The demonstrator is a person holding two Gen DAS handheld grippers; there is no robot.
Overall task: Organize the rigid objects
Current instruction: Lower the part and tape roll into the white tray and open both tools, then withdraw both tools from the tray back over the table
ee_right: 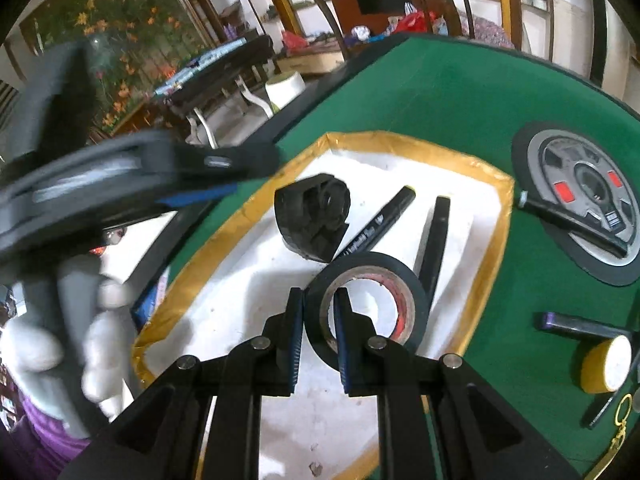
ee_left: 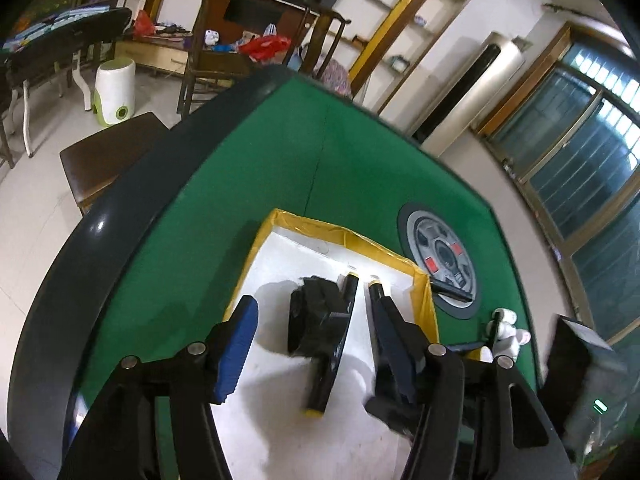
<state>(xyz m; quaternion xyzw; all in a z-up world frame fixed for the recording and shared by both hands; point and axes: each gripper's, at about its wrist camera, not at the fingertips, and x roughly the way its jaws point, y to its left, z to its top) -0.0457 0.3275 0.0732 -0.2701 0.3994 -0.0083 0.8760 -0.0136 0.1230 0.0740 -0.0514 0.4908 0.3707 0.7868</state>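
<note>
Roughly midway: tray (ee_right: 492,216) holds 2 markers (ee_right: 376,224) and a black lump (ee_right: 312,220); right gripper (ee_right: 318,344) pinches the tape roll (ee_right: 366,308) over it, left gripper (ee_left: 316,344) spread; 3 items remain on the felt (ee_right: 460,96).

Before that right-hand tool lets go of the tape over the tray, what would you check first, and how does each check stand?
1. Right gripper pinches the black tape roll wall: ok.
2. Roll is over the tray: ok.
3. Roll touching the tray floor: cannot tell.
4. Black marker and black bar lie close beyond the roll: not ok.
5. Left gripper open, holding nothing: ok.
6. Yellow tape roll on the green table, outside the tray: not ok.
</note>
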